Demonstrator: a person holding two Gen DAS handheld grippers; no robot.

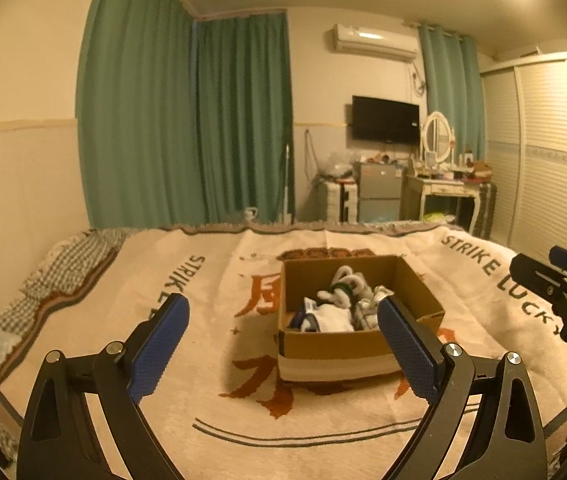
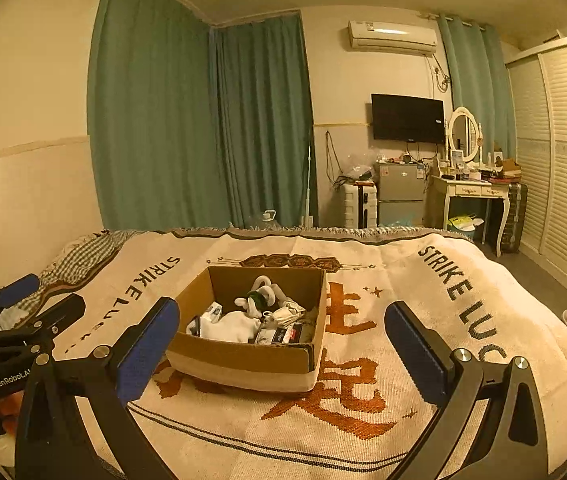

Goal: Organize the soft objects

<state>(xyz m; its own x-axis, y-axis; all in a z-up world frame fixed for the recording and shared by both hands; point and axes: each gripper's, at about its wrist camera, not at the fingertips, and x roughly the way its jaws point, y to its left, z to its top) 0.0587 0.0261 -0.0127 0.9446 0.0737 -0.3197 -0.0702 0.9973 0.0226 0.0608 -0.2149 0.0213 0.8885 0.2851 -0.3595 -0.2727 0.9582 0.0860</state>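
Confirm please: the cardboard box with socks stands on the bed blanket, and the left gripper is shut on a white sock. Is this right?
Not quite. The left gripper is open and holds nothing; the left wrist view shows its fingers wide apart. The cardboard box with socks does stand on the bed blanket.

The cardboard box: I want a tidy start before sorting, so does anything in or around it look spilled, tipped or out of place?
Nothing stands out. The cardboard box sits upright on the blanket, and the socks and other soft things are jumbled but all inside it. Both the left gripper and right gripper are open and empty.
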